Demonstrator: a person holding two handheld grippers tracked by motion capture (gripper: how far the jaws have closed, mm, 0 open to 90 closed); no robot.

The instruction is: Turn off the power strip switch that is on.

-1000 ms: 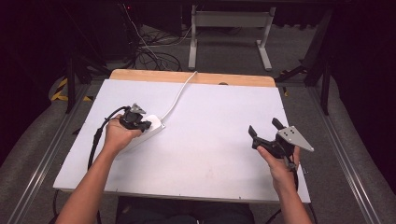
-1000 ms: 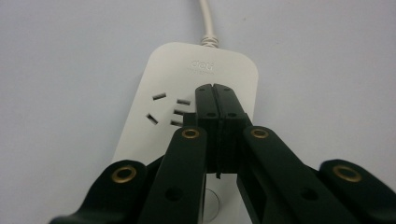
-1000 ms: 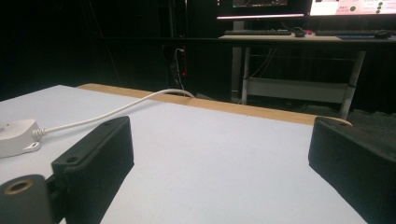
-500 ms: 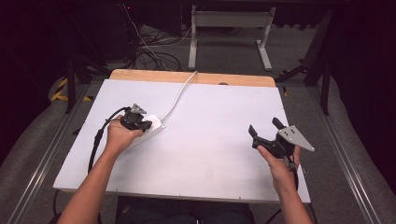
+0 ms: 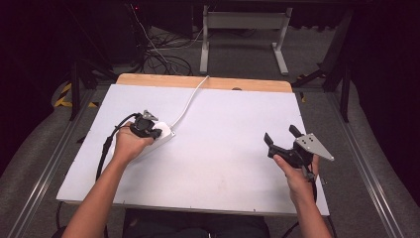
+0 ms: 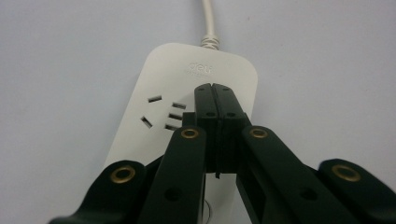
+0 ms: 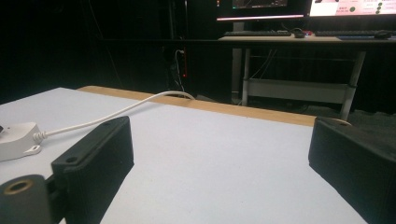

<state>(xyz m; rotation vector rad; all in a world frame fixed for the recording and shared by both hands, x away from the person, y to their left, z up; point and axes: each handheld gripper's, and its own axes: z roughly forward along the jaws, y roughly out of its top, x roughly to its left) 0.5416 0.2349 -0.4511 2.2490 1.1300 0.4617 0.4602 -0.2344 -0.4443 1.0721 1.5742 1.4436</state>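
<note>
Pressure from the left gripper point(image 6: 215, 91), jaws together on the power strip point(image 6: 187, 98), could skid it across the table point(image 5: 223, 163) while the right gripper point(image 5: 283, 140), jaws apart, hovers far from the strip.

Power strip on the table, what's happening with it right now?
A person holds a gripper in each hand over a white table. The left gripper is shut, its closed tips pointed down at the top face of the white power strip, beside its socket holes; whether they press on it can't be told. The strip's white cord runs off the far edge. The right gripper is open and empty, held above the table's right side, well away from the strip.
</note>
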